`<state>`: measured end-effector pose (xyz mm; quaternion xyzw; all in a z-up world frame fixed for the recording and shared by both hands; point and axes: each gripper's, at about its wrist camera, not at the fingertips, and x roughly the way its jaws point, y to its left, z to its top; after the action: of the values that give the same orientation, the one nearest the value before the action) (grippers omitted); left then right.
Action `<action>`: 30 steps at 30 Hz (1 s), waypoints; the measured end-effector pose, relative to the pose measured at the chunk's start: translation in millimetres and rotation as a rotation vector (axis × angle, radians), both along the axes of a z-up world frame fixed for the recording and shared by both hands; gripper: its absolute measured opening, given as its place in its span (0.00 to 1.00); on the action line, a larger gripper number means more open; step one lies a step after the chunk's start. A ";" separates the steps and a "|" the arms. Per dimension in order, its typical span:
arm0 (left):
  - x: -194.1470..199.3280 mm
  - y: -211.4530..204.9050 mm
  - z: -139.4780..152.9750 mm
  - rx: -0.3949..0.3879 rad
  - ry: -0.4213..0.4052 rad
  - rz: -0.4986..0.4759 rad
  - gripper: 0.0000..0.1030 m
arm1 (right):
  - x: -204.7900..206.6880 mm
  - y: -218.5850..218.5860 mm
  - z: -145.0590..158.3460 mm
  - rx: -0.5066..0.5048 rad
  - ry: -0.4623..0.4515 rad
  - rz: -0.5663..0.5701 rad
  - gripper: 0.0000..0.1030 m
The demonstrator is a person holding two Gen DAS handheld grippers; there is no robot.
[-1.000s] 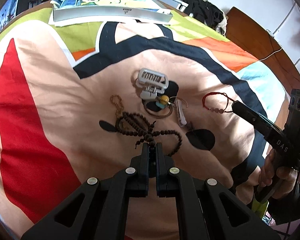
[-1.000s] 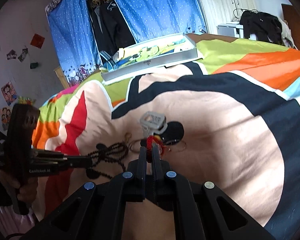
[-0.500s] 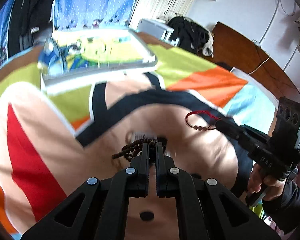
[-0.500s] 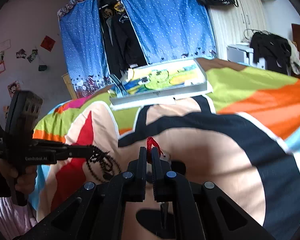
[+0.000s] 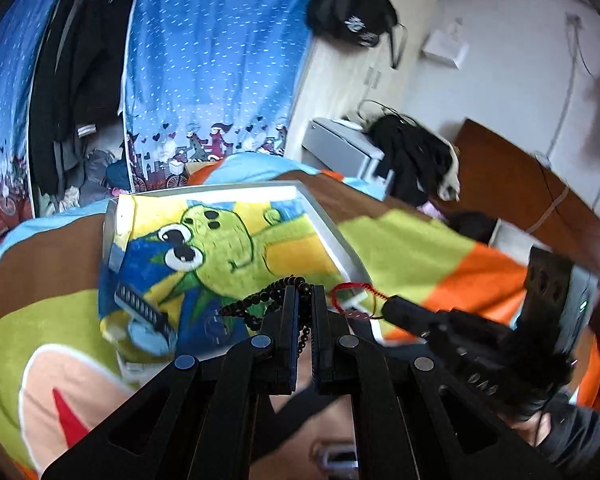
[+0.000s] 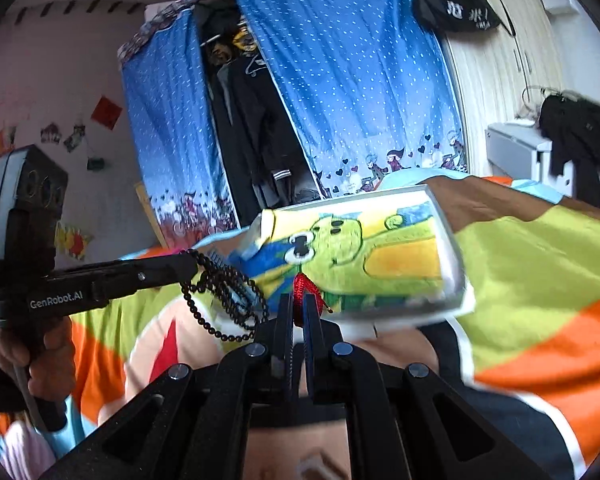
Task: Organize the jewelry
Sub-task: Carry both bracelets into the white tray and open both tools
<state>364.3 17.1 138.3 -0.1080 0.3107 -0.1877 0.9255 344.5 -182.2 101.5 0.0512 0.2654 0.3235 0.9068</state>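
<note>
Left gripper (image 5: pixel 305 292): fingers clamped on the dark bead necklace (image 5: pixel 256 304). A second ago that strand lay knotted on the bedspread (image 5: pixel 420 248) among the other pieces; now it is lifted clear, and its loops hang below and to the left of the fingertips. In the right wrist view the same strand (image 6: pixel 224 300) is seen dangling free from the left fingers, touching nothing underneath.

Tray (image 5: pixel 332 236), shallow, pale rim, cartoon-print lining: earlier seen far off at the back of the bed; now directly ahead of both grippers and much larger in frame. A dark comb-like item (image 5: pixel 140 306) is already lying in its left part; what it is cannot be told.

Right gripper (image 6: pixel 298 308): fingers pressed together on the red cord bracelet (image 6: pixel 304 286), of which only a small red loop is seen above the tips. In the left wrist view the bracelet (image 5: pixel 352 298) hangs as an open ring just beside the tray's near corner. A second ago it rested on the bedspread near a grey clip.

Judgement: both pickups done, both pieces being carried to the tray together. Release is not yet due, as neither piece is plainly over the lining. Remaining jewelry on the bed is out of view.
</note>
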 end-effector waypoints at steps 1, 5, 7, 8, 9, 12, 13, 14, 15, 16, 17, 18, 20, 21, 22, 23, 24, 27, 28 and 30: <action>12.6 4.6 -3.5 -0.010 0.008 0.014 0.03 | 12.9 5.4 -2.5 -0.007 0.001 -0.001 0.05; 49.4 18.5 -20.9 -0.026 0.045 0.052 0.03 | 59.8 14.5 -21.2 0.017 0.069 -0.011 0.05; 67.0 22.9 -37.0 -0.038 0.078 0.072 0.03 | 76.6 15.1 -33.5 0.026 0.099 -0.018 0.05; 70.7 24.1 -40.3 -0.041 0.088 0.078 0.03 | 85.8 14.7 -41.8 0.031 0.119 -0.027 0.05; 76.5 24.1 -47.8 -0.044 0.103 0.083 0.03 | 90.6 13.0 -48.3 0.036 0.134 -0.034 0.05; 84.2 21.3 -65.9 -0.039 0.139 0.084 0.03 | 99.0 7.2 -65.7 0.036 0.165 -0.055 0.05; 85.7 20.2 -69.5 -0.031 0.143 0.082 0.03 | 99.8 5.5 -68.3 0.035 0.168 -0.060 0.05; 86.7 18.6 -73.7 -0.013 0.149 0.081 0.03 | 100.7 3.2 -72.4 0.031 0.173 -0.068 0.05; 87.8 18.3 -76.7 -0.005 0.158 0.080 0.03 | 101.6 2.8 -73.9 0.027 0.174 -0.072 0.05; 88.8 18.3 -79.6 0.003 0.167 0.084 0.03 | 101.1 1.2 -76.2 0.008 0.168 -0.084 0.06; 89.4 17.2 -81.9 0.009 0.176 0.089 0.03 | 100.2 0.8 -76.9 -0.010 0.157 -0.090 0.06; 89.0 16.2 -82.6 0.017 0.181 0.096 0.04 | 99.8 0.7 -77.3 -0.024 0.148 -0.093 0.06; 89.2 15.4 -86.2 0.038 0.197 0.118 0.04 | 96.6 -1.0 -77.6 -0.044 0.134 -0.103 0.06; 89.6 14.9 -87.4 0.040 0.207 0.120 0.04 | 95.2 -1.8 -77.8 -0.051 0.131 -0.109 0.06; 89.7 14.2 -88.1 0.045 0.216 0.127 0.05 | 94.6 -2.9 -77.5 -0.053 0.128 -0.113 0.10; 87.6 12.7 -87.7 0.060 0.222 0.144 0.12 | 94.2 -3.9 -76.9 -0.056 0.123 -0.120 0.15; 85.7 11.9 -87.0 0.071 0.221 0.156 0.29 | 92.1 -5.9 -76.1 -0.057 0.116 -0.130 0.19; 73.4 11.0 -80.5 0.071 0.177 0.211 0.56 | 86.6 -10.5 -70.9 -0.059 0.095 -0.145 0.27; 67.6 11.0 -76.9 0.063 0.154 0.219 0.56 | 82.6 -13.5 -67.7 -0.065 0.083 -0.153 0.27; 58.6 8.0 -69.3 0.076 0.123 0.229 0.63 | 78.3 -16.8 -62.8 -0.069 0.070 -0.162 0.28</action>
<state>422.9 25.1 69.0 -0.1188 0.3595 -0.0617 0.9235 422.8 -199.0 38.7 0.0522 0.3027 0.2376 0.9215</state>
